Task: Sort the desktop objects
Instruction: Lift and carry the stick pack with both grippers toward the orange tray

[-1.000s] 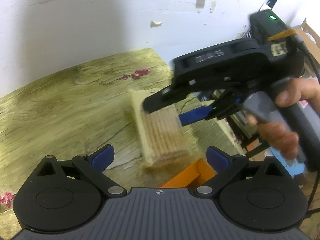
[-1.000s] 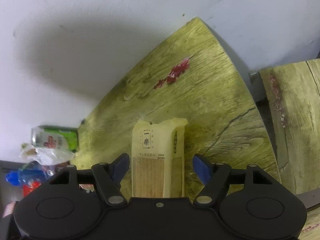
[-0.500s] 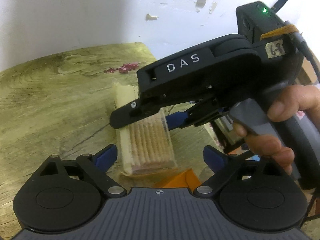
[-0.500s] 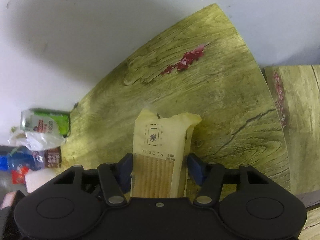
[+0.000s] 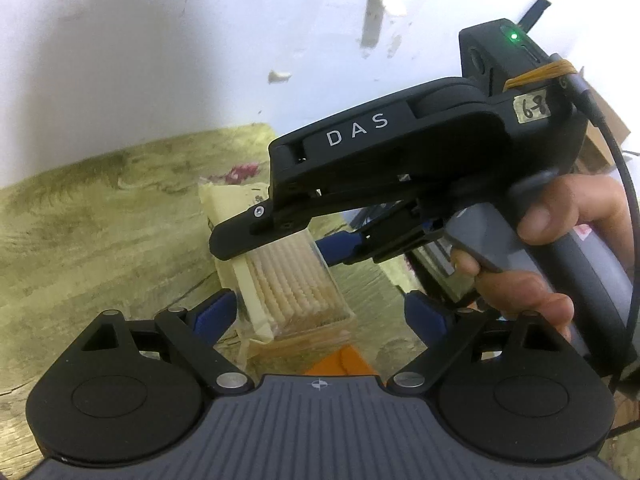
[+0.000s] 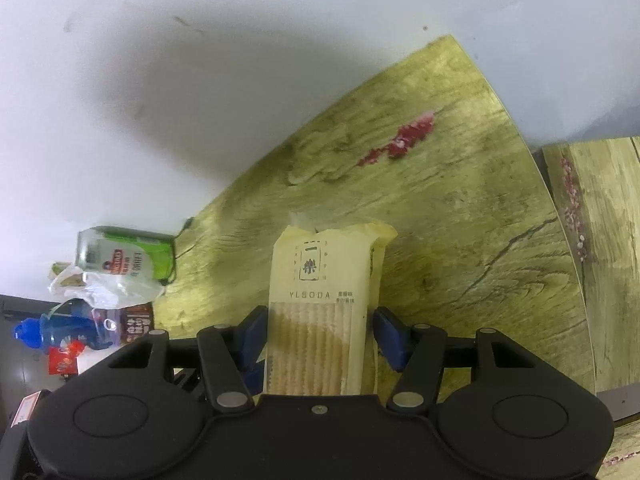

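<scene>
A cream pack of soda crackers [image 6: 320, 308] lies on the yellow-green wood-grain table [image 6: 460, 208]. My right gripper [image 6: 318, 336] straddles its near end, with the blue pads [image 6: 252, 330] close against both sides of the pack. In the left wrist view the same pack [image 5: 288, 280] lies ahead, with the right gripper's black body [image 5: 400, 168] over it from the right. My left gripper [image 5: 320, 312] is open and empty, just in front of the pack's end.
Off the table's left edge sit a green-and-white carton [image 6: 120, 256], a white plastic bag [image 6: 100, 288] and a blue bottle [image 6: 60, 328]. A second wood-grain surface [image 6: 600, 260] stands to the right. An orange object [image 5: 340, 362] lies below the left gripper.
The right gripper's fingers have closed in from wide apart to hug the cracker pack. The left gripper has shifted slightly; its fingers stay open.
</scene>
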A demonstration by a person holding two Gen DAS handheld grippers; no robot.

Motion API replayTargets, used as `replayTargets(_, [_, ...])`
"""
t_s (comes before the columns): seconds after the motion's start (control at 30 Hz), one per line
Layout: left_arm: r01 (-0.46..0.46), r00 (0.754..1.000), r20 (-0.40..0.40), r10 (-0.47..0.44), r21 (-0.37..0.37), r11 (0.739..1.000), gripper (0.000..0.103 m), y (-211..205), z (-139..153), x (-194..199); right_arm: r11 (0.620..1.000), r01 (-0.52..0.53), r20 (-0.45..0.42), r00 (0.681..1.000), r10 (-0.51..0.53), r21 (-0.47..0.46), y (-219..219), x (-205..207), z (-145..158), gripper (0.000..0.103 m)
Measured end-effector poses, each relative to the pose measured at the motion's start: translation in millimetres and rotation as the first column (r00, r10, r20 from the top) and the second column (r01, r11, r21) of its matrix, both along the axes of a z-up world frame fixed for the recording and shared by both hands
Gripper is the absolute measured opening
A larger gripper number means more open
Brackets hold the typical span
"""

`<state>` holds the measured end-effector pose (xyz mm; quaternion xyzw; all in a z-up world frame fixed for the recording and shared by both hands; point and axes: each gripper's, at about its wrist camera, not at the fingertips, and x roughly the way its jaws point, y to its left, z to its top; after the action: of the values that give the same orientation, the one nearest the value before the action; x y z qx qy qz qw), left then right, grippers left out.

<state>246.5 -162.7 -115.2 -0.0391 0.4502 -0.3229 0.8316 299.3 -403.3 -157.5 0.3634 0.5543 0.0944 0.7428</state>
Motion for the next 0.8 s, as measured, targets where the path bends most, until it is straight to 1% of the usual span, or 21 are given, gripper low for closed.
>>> replayTargets(0.23, [0.017,0.998,0.055,-0.016,-0.016,1.000,0.092,4.7,22.7,-27.5,1.000,0.007,0.038,0.999,-0.007,0.001,1.9,-23.7,25.1,0.054])
replayTargets(0.4, [0.036,0.995,0.092,-0.033,-0.026,0.999,0.092,11.0,41.4,-56.1,1.000,-0.004,0.070,0.998,0.004,-0.005,12.6,-46.2,46.9,0.054])
replayTargets(0.53, [0.057,0.992,0.110,-0.055,-0.016,0.998,0.092,13.9,50.3,-83.4,1.000,-0.014,0.084,0.996,0.015,-0.013,24.7,-67.7,62.4,0.053])
replayTargets(0.63, [0.069,0.992,0.107,-0.067,-0.012,0.998,0.092,15.9,51.3,-101.5,1.000,-0.023,0.085,0.996,0.024,-0.014,33.8,-85.3,67.5,0.053])
replayTargets(0.8, [0.078,0.994,0.074,-0.076,-0.025,0.997,0.092,19.6,43.8,-127.7,0.999,-0.031,0.063,0.998,0.031,-0.014,45.3,-114.1,61.9,0.053])
